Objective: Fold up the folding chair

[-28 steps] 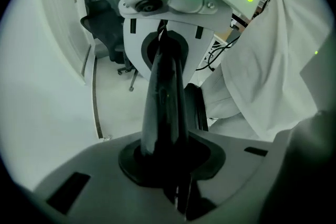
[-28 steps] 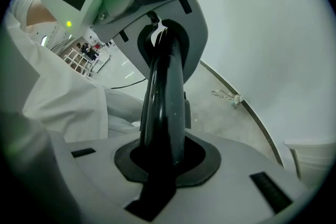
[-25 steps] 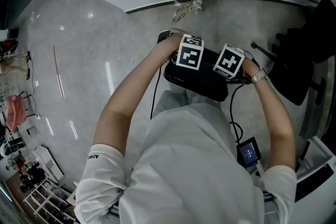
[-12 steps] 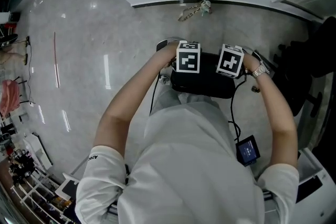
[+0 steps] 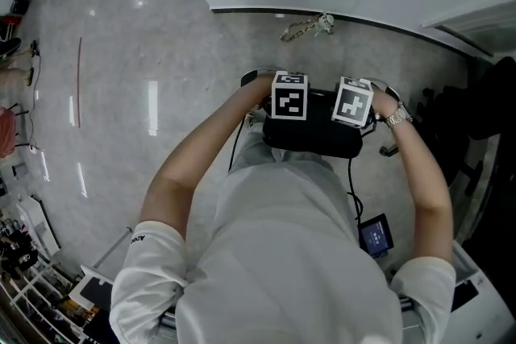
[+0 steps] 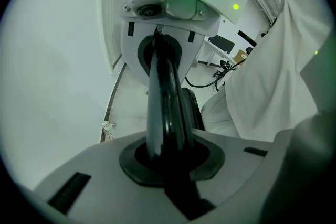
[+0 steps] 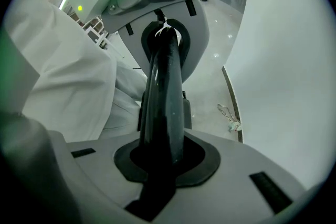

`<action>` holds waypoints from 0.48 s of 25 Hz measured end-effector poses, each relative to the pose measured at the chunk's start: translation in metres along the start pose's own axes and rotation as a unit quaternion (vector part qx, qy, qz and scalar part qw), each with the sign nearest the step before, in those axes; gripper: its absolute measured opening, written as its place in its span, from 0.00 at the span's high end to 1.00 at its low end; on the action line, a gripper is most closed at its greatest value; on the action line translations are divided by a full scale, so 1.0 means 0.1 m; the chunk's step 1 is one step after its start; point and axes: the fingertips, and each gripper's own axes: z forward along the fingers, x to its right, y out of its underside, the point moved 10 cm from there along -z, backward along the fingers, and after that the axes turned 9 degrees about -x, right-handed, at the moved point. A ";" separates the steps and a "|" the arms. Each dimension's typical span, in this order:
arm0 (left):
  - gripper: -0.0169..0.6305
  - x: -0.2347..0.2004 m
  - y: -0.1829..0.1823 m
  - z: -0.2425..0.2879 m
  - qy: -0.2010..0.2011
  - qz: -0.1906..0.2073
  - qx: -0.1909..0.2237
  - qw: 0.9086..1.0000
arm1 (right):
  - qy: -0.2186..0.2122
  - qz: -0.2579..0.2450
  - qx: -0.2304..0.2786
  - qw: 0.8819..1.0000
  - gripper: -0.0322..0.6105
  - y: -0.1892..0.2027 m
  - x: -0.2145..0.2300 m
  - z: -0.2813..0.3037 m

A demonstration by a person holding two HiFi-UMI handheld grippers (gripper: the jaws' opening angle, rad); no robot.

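Observation:
The folding chair (image 5: 310,137) is a black, flat-looking bundle held in front of the person's legs. Its black top tube (image 6: 164,97) runs from one gripper to the other. My left gripper (image 6: 165,157) is shut on this tube, with its marker cube (image 5: 290,97) above the chair's left end. My right gripper (image 7: 163,160) is shut on the same tube (image 7: 164,92), its cube (image 5: 352,102) over the chair's right end. Each gripper view shows the other gripper at the tube's far end. The chair's legs and seat are hidden under the cubes and hands.
A white wall with a dark baseboard (image 5: 266,10) runs close ahead; a crumpled scrap (image 5: 306,26) lies against it. Black furniture (image 5: 476,121) stands at the right. A small screen device (image 5: 376,236) hangs on a cable by the person's right side. Racks (image 5: 32,286) stand lower left.
Both grippers have kept their hold and rolled with the chair, which slanted down to the right and now lies nearly level. The wall has come closer; the black furniture has slid toward the right edge.

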 end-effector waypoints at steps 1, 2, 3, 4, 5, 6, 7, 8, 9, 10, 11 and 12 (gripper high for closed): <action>0.87 0.03 0.17 -0.09 -0.002 -0.003 0.005 1.000 | -0.001 -0.002 -0.005 1.000 0.86 -0.20 -0.02 -0.07; 0.87 0.05 0.34 -0.16 -0.005 -0.006 0.008 1.000 | 0.000 -0.005 -0.011 1.000 0.86 -0.38 -0.03 -0.12; 0.87 0.07 0.45 -0.22 -0.008 -0.007 0.010 1.000 | 0.002 -0.007 -0.016 1.000 0.86 -0.51 -0.04 -0.15; 0.87 0.08 0.52 -0.24 -0.012 -0.006 0.011 1.000 | 0.004 -0.008 -0.022 1.000 0.86 -0.59 -0.04 -0.17; 0.87 0.09 0.55 -0.25 -0.017 -0.005 0.011 1.000 | 0.007 -0.010 -0.026 1.000 0.86 -0.64 -0.04 -0.17; 0.87 0.10 0.58 -0.25 -0.021 -0.004 0.012 1.000 | 0.011 -0.012 -0.030 0.999 0.86 -0.67 -0.03 -0.18; 0.87 0.11 0.60 -0.26 -0.024 -0.003 0.012 1.000 | 0.015 -0.014 -0.033 0.999 0.86 -0.70 -0.03 -0.20; 0.87 0.11 0.61 -0.27 -0.027 -0.002 0.012 1.000 | 0.018 -0.014 -0.036 0.999 0.86 -0.71 -0.03 -0.21; 0.87 0.11 0.61 -0.28 -0.030 0.000 0.012 0.999 | 0.020 -0.013 -0.041 0.999 0.86 -0.71 -0.04 -0.23; 0.87 0.12 0.61 -0.30 -0.034 0.001 0.012 0.999 | 0.023 -0.013 -0.044 0.999 0.86 -0.72 -0.04 -0.25; 0.87 0.13 0.63 -0.32 -0.040 0.001 0.013 0.999 | 0.028 -0.015 -0.045 0.998 0.86 -0.74 -0.04 -0.27; 0.87 0.14 0.66 -0.35 -0.045 0.000 0.013 0.999 | 0.032 -0.015 -0.046 0.998 0.86 -0.79 -0.05 -0.30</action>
